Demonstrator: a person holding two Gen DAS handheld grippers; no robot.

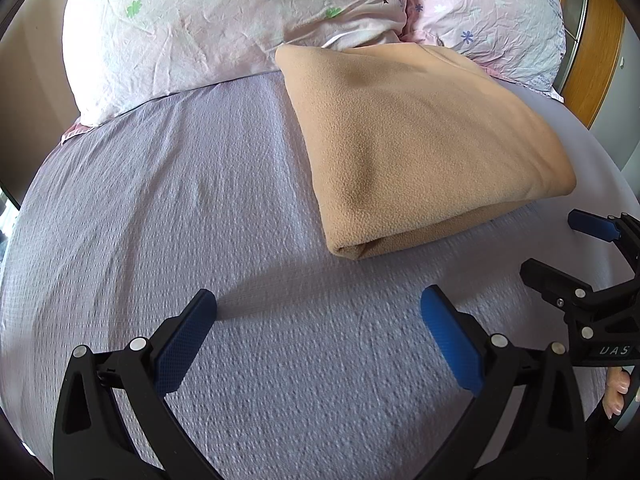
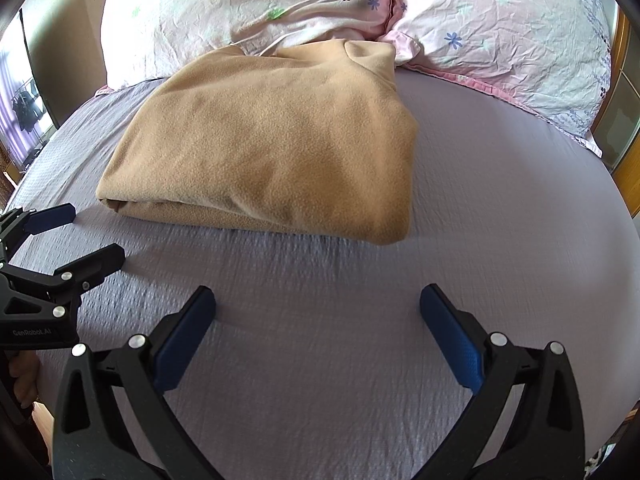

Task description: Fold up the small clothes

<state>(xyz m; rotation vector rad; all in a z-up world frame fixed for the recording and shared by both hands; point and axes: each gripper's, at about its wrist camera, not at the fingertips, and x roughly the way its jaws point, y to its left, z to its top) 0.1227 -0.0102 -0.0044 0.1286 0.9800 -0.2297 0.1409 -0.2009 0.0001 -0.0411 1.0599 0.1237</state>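
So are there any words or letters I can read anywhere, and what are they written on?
"UAS": white letters on the black body of the right gripper, cut off at the picture's edge.
"GenRobot.AI": small print on the black body of the left gripper.
The pillows carry only flowers and a tree, no words.

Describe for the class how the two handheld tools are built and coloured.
Both the left tool and the right tool have black plastic frames with silver rivets and two fingers faced with textured blue pads. White lettering marks their bodies.
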